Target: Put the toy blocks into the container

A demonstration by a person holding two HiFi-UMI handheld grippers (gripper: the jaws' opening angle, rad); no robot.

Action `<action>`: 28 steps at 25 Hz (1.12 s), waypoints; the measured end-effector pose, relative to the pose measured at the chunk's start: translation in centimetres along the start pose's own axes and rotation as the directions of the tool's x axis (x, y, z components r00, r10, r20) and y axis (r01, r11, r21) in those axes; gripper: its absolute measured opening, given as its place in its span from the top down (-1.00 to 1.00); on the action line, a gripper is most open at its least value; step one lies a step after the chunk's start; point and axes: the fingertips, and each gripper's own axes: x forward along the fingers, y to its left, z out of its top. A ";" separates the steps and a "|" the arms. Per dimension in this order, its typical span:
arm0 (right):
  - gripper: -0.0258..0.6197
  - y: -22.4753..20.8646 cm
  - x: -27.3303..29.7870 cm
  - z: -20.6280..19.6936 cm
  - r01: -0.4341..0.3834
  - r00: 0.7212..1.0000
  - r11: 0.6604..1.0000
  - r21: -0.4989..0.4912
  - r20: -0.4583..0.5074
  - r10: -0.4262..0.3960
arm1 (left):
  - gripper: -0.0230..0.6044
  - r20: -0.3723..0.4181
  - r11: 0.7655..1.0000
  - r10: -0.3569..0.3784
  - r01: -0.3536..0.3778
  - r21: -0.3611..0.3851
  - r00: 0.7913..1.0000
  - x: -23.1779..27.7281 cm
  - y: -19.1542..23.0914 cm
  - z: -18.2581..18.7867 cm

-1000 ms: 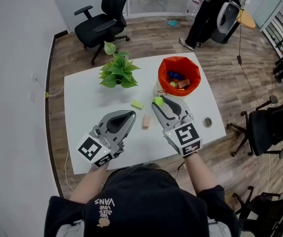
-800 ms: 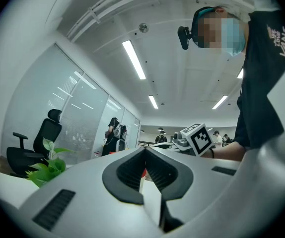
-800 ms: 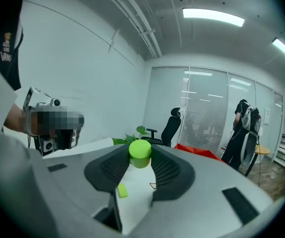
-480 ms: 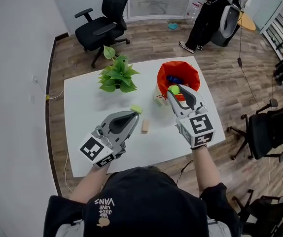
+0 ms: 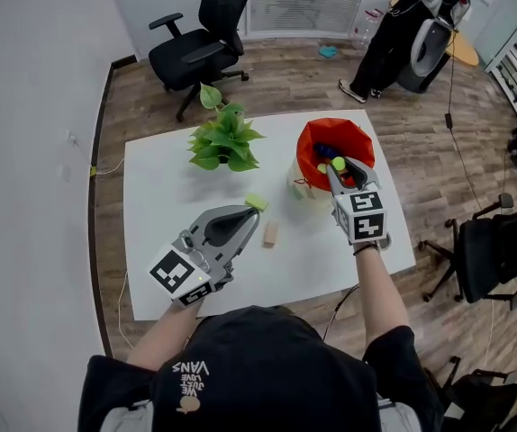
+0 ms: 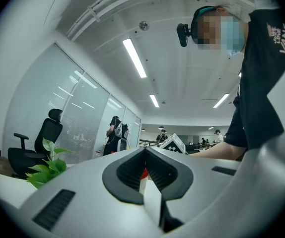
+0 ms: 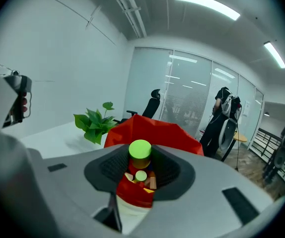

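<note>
My right gripper (image 5: pixel 338 165) is shut on a green cylinder block (image 5: pixel 338 163) and holds it over the open mouth of the red container (image 5: pixel 317 135). In the right gripper view the cylinder (image 7: pixel 140 149) sits between the pads, with the red container (image 7: pixel 158 129) and several blocks inside it right beneath. My left gripper (image 5: pixel 257 215) hovers low over the white table (image 5: pixel 164 205), jaws together and empty, tips beside a light-green block (image 5: pixel 257 202). A tan block (image 5: pixel 271 233) lies just right of the left gripper. In the left gripper view the left gripper's (image 6: pixel 144 149) tips meet.
A potted plant (image 5: pixel 225 139) stands at the table's back left, left of the container. A black office chair (image 5: pixel 200 41) is behind the table, another chair (image 5: pixel 493 252) at the right. A person (image 5: pixel 383 36) stands on the wooden floor far right.
My right gripper has carried the green cylinder from above the table's middle away and rightward to over the red container. The left gripper has hardly moved.
</note>
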 end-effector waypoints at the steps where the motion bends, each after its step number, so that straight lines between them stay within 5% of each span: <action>1: 0.46 0.1 0.3 -0.4 0.000 1.000 1.000 0.003 -0.012 0.000 | 0.89 0.000 1.000 0.004 -0.004 0.001 1.000 -0.1 0.1 0.0; 22: 0.46 -0.1 0.9 -1.0 0.022 0.999 1.000 0.014 -0.027 -0.021 | 0.89 0.009 1.000 0.020 -0.020 -0.004 1.000 -0.4 0.5 0.1; 28: 0.51 0.7 0.1 0.6 0.011 0.999 1.000 0.021 0.040 -0.012 | 0.89 0.010 1.000 0.028 -0.028 -0.002 1.000 -0.8 0.6 0.2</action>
